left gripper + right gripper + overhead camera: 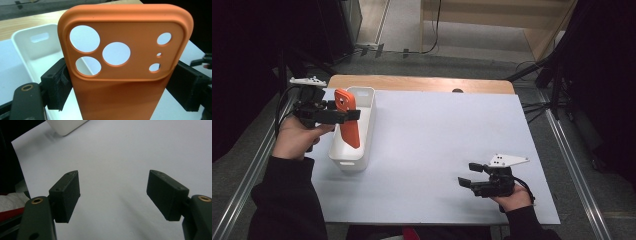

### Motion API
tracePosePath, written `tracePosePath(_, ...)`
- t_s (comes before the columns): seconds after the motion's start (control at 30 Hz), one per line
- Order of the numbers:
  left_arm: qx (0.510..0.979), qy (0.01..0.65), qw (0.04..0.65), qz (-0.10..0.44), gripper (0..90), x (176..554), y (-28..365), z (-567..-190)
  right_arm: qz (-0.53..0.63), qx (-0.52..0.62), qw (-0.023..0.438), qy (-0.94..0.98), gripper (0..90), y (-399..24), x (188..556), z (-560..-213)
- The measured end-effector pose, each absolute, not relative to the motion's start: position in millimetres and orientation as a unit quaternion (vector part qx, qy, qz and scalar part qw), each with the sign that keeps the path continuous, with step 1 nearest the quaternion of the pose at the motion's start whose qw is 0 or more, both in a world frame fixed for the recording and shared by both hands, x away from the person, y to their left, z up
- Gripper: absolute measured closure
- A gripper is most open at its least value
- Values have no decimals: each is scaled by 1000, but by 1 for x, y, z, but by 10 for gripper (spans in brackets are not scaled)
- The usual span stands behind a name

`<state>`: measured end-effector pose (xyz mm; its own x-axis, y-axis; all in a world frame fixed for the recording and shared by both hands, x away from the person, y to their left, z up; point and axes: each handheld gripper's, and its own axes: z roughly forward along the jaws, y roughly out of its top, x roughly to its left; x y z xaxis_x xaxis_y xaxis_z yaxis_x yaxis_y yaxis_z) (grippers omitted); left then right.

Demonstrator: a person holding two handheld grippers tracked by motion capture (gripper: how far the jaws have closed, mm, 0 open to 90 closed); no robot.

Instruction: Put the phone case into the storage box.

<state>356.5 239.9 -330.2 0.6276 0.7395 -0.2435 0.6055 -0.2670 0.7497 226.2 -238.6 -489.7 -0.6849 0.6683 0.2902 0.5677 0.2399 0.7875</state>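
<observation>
nearest the lens: the orange phone case [125, 62], right up against my left gripper view, camera cut-outs toward me, its upper end filling most of the picture.
left tongs [346, 115]: clamped on the phone case, one black pad on each long edge, as i read it from the left gripper view; nothing slack that i can see.
where the case is: in the air over the white tray [365, 150], at the left side of the bench [437, 150]; from the high view its lower end hangs down inside the tray's opening, whether it touches the floor of the tray i can't tell.
long axis: near upright, tipped a little, top end highest; the tray's long axis runs away from me, so the case stands across that line, not along it.
the relation that matters: tray directly below the case, so i judge the coming move is either straight down to lay it in or straight up to clear the rim.
right tongs [469, 174]: jaws standing apart, nothing between them, hovering over bare bench at the near right.
nearer hand: the left, plainly; the right is well apart from both case and tray.
</observation>
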Motion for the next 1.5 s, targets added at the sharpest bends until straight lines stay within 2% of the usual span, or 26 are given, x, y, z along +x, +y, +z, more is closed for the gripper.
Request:
tracePosePath(0.3,772,453,430,116,160,360,246,-331,474,393,52,786,254,-238,226,-490)
tracePosePath(0.7,745,483,435,149,160,375,234,-343,476,397,55,782,254,-240,228,-490)
tracePosePath(0.97,741,491,433,147,160,392,222,-344,482,397,56,779,254,-239,230,-490)
tracePosePath(1.13,754,481,417,163,160,400,211,-330,480,396,58,781,254,-238,231,-490)
tracePosePath(1.4,739,493,436,145,160,421,215,-326,482,391,58,782,255,-235,232,-491)
tracePosePath(1.5,737,498,428,159,160,425,215,-324,483,390,57,782,254,-235,232,-491)
